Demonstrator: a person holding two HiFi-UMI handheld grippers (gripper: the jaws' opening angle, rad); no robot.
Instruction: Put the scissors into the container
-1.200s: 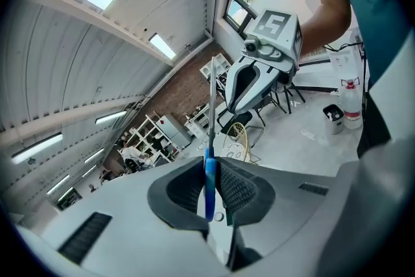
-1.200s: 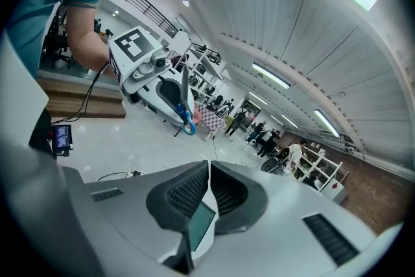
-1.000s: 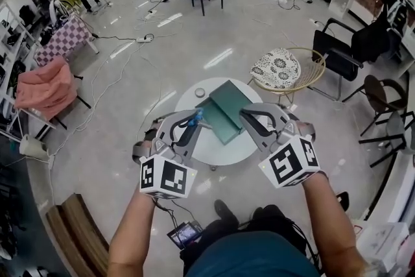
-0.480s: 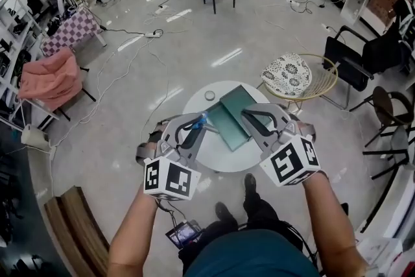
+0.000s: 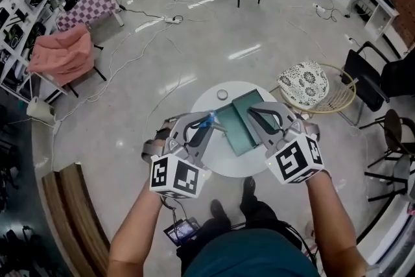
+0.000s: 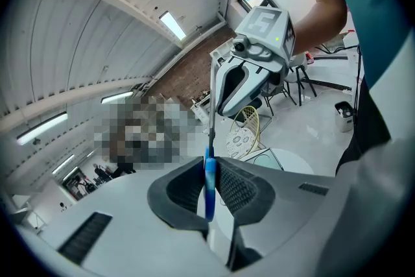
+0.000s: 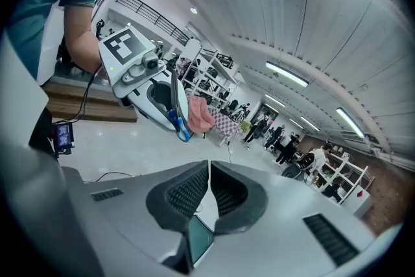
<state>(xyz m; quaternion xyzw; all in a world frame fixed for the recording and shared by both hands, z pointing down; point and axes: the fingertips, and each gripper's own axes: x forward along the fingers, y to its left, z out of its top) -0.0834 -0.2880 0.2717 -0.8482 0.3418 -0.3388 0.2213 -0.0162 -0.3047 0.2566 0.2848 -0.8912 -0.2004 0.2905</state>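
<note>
In the head view a green rectangular container (image 5: 238, 131) lies on a small round white table (image 5: 211, 99). My left gripper (image 5: 206, 121) hangs over the table's near left side, shut on blue-handled scissors (image 5: 209, 117) whose blades point towards the container. In the left gripper view the blue handle (image 6: 209, 180) is pinched between the pads and the metal blade rises straight up. My right gripper (image 5: 250, 115) hovers over the container's near right edge. In the right gripper view it (image 7: 209, 188) is shut on nothing, with a strip of the container (image 7: 198, 238) below it.
A small round object (image 5: 222, 95) sits on the table's far side. A wicker chair with a patterned cushion (image 5: 314, 84) stands right of the table. A wooden bench (image 5: 71, 217) is at the near left. Cables trail over the floor, and a pink cloth (image 5: 61, 52) drapes a chair far left.
The head view has shifted, so the table and room sit further right and nearer. Both grippers stay over the table's near side; the left one keeps its hold on the scissors.
</note>
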